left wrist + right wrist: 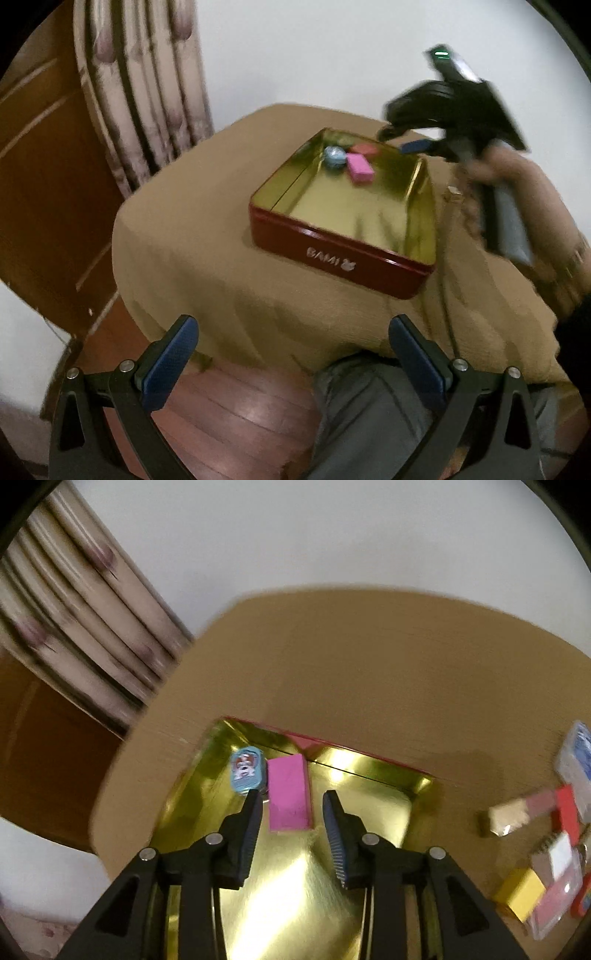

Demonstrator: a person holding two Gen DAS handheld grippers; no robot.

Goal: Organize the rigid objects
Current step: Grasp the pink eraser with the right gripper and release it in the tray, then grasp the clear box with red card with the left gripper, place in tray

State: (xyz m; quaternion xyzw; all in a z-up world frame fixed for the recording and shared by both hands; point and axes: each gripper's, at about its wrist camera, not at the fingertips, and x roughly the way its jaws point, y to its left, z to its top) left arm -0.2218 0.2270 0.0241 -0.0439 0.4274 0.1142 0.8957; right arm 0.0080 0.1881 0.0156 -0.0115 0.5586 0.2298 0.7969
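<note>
A red tin (332, 258) with a gold interior is seen resting on the tan-covered worktop (192, 240), its front wall bearing pale lettering. Inside the tin, at the far corner, a pink block (288, 797) is laid flat, and a small blue oval tin (246, 771) with a cartoon print is set just beside it, on its left in the right wrist view. A second, reddish block (365, 149) is made out behind the pink one in the left wrist view, though blur leaves it uncertain whether it is partly a reflection. The right gripper (291, 805) is held over the tin's interior, pointed steeply down, with its fingers (332, 812) standing slightly apart on either side of the near end of the pink block; the pads are not seen pressing on it, and nothing is gripped. The left gripper (293, 332) is held back at the near edge of the worktop, its 2 fingers (173, 354) spread wide with nothing between them. To the right of the tin, on the worktop, a loose cluster is seen: a yellow block (521, 893), a beige and pink bar (517, 810), a red piece (567, 812), and a clear plastic case (576, 753). A patterned curtain (140, 92) is hung against the white wall behind.
</note>
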